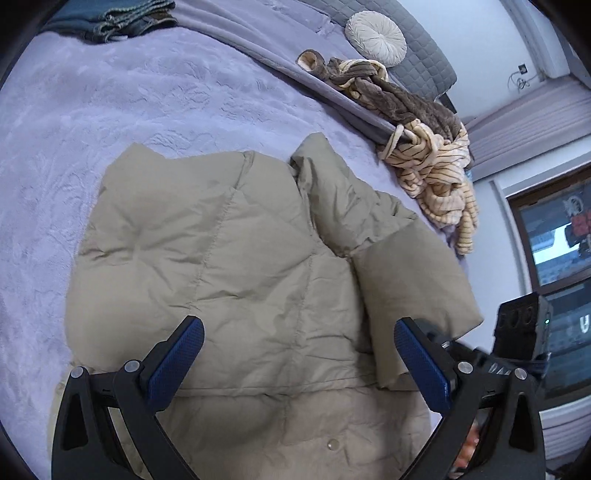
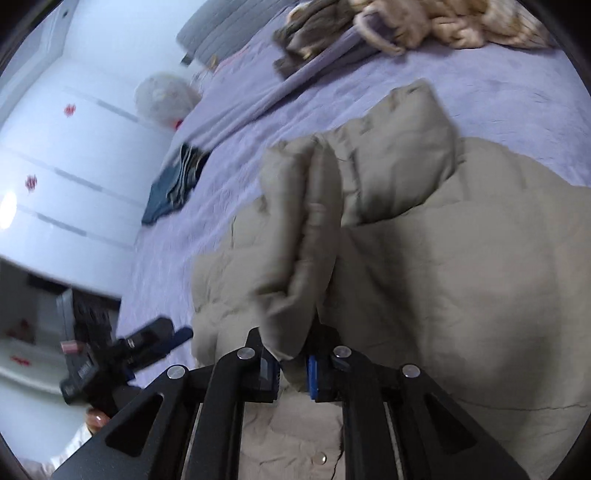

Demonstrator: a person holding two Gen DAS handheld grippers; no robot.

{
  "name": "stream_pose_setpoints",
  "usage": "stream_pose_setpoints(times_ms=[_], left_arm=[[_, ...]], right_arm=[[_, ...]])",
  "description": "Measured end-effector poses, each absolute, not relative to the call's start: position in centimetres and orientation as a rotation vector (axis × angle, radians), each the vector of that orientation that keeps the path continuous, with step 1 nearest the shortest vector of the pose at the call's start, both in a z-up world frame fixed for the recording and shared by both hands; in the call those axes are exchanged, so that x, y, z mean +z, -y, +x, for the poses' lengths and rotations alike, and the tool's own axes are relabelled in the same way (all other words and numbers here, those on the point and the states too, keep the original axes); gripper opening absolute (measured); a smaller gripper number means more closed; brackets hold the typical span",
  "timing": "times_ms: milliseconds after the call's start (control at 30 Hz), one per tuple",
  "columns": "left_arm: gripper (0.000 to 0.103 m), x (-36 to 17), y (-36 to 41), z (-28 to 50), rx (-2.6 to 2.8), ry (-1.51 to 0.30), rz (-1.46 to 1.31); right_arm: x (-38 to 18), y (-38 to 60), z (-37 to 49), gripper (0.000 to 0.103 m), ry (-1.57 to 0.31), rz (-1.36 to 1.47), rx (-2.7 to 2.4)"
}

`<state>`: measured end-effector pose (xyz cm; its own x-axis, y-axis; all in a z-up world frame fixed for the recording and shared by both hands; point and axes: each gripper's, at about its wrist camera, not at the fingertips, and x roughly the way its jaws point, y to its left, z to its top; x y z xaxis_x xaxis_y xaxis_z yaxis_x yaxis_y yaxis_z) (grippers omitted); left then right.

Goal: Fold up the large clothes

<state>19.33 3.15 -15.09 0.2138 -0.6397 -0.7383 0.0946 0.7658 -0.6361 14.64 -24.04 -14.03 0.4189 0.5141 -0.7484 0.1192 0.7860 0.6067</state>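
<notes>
Right now your left gripper (image 1: 299, 354) hangs over the khaki puffer jacket (image 1: 236, 258) with its blue-padded fingers (image 1: 177, 363) spread wide and nothing between them. The jacket lies flat on the lavender bedspread (image 1: 110, 110), quilted side up, with one sleeve (image 1: 388, 243) folded across the body toward the edge of the bed nearest the window (image 1: 554, 236). A snap button (image 1: 333, 444) shows low on the fabric, between the two fingers. Your right gripper (image 2: 291, 373) is pinching a bunched fold of the jacket (image 2: 424, 295): the jaws are drawn close with khaki fabric squeezed between the blue pads, and a puffy sleeve (image 2: 306, 229) rises from the grip, lifted clear of the rest of the garment. In the right wrist view your left gripper (image 2: 155, 339) shows as a blurred black shape off the jacket's edge, with a bit of your hand (image 2: 96, 419) beneath it. Elsewhere on the bed, folded denim (image 1: 122, 18) sits well apart from the jacket near the far corner, a brown and cream-striped heap of fleece clothes (image 1: 424, 147) lies along a grey fold of bedding, and a round cream cushion (image 1: 376, 37) rests by the grey quilted headboard (image 1: 424, 62). White wardrobe doors (image 2: 74, 166) with small red marks stand beside the bed.
</notes>
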Motion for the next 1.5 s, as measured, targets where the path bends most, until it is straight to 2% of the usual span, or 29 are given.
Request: stream_pose_setpoints(times_ms=[33, 67, 100, 300, 367, 400, 433, 467, 500, 533, 567, 600, 733, 833, 967, 1100, 1200, 1300, 1400, 1467, 1500], left_arm=[[0.103, -15.2, -3.2, 19.4, -0.555, -1.269, -0.539], [0.103, -15.4, -3.1, 19.5, -0.57, -1.276, -0.556], [0.103, -15.6, -2.9, 19.5, -0.591, -1.282, -0.572], [0.103, -17.9, 0.2, 20.1, -0.644, -1.342, -0.577], [0.099, -19.1, 1.6, 20.4, -0.632, -1.373, -0.533], [0.086, -19.7, 2.3, 20.5, -0.618, -1.397, -0.501], [0.064, -20.3, 3.2, 20.7, -0.611, -1.424, -0.469], [0.049, -20.8, 4.0, 20.8, -0.612, -1.45, -0.442], [0.017, -21.2, 4.9, 20.8, -0.616, -1.474, -0.409], [0.011, -21.4, 5.4, 20.7, -0.624, -1.48, -0.39], [0.011, -20.8, 5.9, 20.5, -0.619, -1.457, -0.357], [0.01, -20.1, 6.2, 20.3, -0.619, -1.428, -0.325], [0.01, -17.9, 5.5, 19.6, -0.596, -1.353, -0.261], [0.01, -19.1, 4.4, 19.6, -0.552, -1.373, -0.228], [0.01, -21.2, 3.3, 19.3, -0.497, -1.382, -0.182], [0.011, -20.7, 1.3, 19.3, -0.379, -1.363, -0.171], [0.011, -19.5, -0.4, 19.4, -0.327, -1.336, -0.126], [0.011, -17.7, -1.6, 19.2, -0.339, -1.288, -0.124], [0.011, -16.1, -1.4, 19.0, -0.365, -1.248, -0.127], [0.011, -15.4, 0.1, 19.2, -0.404, -1.239, -0.134], [0.011, -15.2, 1.4, 19.3, -0.428, -1.237, -0.127]], right_arm=[[-14.4, 22.2, 14.8, 0.048, -1.18, 0.594, 0.286], [-14.7, 21.2, 14.6, 0.058, -1.209, 0.58, 0.297], [-15.1, 20.8, 14.1, 0.062, -1.221, 0.6, 0.311], [-17.9, 24.1, 8.8, 0.062, -1.315, 0.739, 0.254], [-18.7, 25.9, 6.7, 0.062, -1.343, 0.719, 0.201], [-19.1, 27.0, 5.8, 0.06, -1.357, 0.713, 0.167], [-19.5, 28.2, 4.9, 0.052, -1.358, 0.721, 0.134], [-19.7, 29.3, 4.4, 0.045, -1.345, 0.73, 0.108], [-19.8, 30.4, 4.1, 0.027, -1.331, 0.729, 0.078], [-19.9, 31.5, 4.0, 0.01, -1.319, 0.715, 0.04], [-19.8, 32.6, 3.8, 0.004, -1.309, 0.684, 0.001], [-19.5, 33.6, 3.8, 0.003, -1.296, 0.615, -0.061], [-17.5, 37.1, 4.1, 0.003, -1.208, 0.484, -0.246], [-16.5, 39.2, 4.1, 0.0, -1.145, 0.488, -0.282], [-19.9, 39.6, 3.8, 0.0, -1.227, 0.46, -0.287], [-21.1, 41.2, 2.4, 0.0, -1.221, 0.601, -0.274], [-19.8, 41.6, 1.7, 0.006, -1.26, 0.646, -0.201], [-17.6, 40.8, 0.3, 0.02, -1.293, 0.558, -0.146], [-14.6, 41.1, -2.0, 0.028, -1.188, 0.521, -0.185], [-14.2, 42.8, -2.1, 0.049, -1.117, 0.603, -0.256], [-14.5, 43.7, -1.2, 0.063, -1.094, 0.655, -0.283]])
